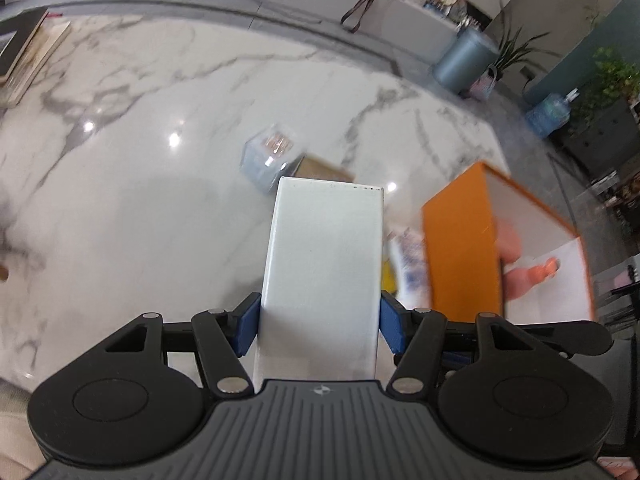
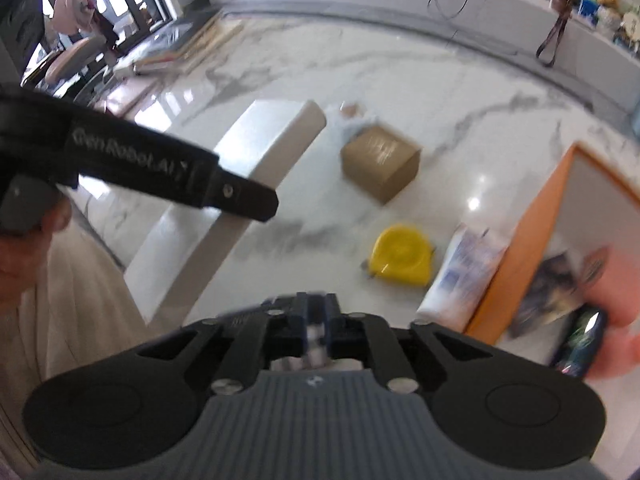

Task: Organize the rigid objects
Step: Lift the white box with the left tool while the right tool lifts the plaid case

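Observation:
My left gripper (image 1: 319,322) is shut on a long white box (image 1: 324,264) and holds it above the marble table (image 1: 140,160). The same box (image 2: 224,208) shows in the right wrist view, with the left gripper's black body (image 2: 172,168) across it. My right gripper (image 2: 316,330) is shut and seems empty, low over the table near a yellow tape measure (image 2: 400,258). A brown cardboard box (image 2: 380,162) and a clear plastic box (image 1: 268,158) lie further out. An orange storage box (image 1: 464,248) stands to the right.
A white tube (image 2: 464,276) lies against the orange box (image 2: 516,248), which holds a dark can (image 2: 580,340), a printed packet and a pink item. Books (image 1: 28,56) are stacked at the table's far left. A grey bin (image 1: 464,60) and plants stand beyond.

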`<state>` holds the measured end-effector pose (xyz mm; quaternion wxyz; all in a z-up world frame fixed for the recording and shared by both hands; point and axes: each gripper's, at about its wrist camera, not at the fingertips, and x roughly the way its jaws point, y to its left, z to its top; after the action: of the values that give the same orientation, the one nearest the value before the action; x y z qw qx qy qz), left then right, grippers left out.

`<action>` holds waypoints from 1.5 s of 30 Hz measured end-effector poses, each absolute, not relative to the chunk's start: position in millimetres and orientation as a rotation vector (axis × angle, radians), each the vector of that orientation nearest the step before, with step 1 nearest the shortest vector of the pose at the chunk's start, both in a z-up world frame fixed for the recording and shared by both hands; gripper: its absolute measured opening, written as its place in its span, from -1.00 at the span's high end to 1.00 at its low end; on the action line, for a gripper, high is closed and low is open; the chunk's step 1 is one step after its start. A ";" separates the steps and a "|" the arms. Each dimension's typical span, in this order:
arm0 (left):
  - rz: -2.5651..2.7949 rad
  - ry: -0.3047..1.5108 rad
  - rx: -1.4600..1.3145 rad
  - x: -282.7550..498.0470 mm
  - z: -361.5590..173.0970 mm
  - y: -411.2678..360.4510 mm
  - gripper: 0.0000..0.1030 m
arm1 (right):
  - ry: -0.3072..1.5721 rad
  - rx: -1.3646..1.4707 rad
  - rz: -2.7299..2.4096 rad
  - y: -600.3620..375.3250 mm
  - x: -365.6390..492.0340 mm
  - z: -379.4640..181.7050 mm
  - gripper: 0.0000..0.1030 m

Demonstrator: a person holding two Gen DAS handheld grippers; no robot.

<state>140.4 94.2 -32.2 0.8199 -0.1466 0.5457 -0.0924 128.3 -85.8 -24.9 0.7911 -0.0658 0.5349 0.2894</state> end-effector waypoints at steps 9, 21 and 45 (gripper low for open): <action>-0.178 1.296 -0.207 134.5 -81.2 101.6 -0.36 | 1.389 0.065 0.479 -81.8 117.5 -82.9 0.14; -0.157 1.390 -0.154 135.3 -115.1 100.3 -0.36 | 1.420 0.296 0.396 -84.1 120.7 -106.6 0.13; -0.129 1.381 -0.378 138.1 -120.4 126.0 -0.35 | 1.202 0.285 0.394 -79.6 124.9 -72.2 0.74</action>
<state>138.1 126.0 -120.4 0.7525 -0.1731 0.6327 -0.0591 124.9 -79.6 -72.2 0.7972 0.1328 0.5596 0.1835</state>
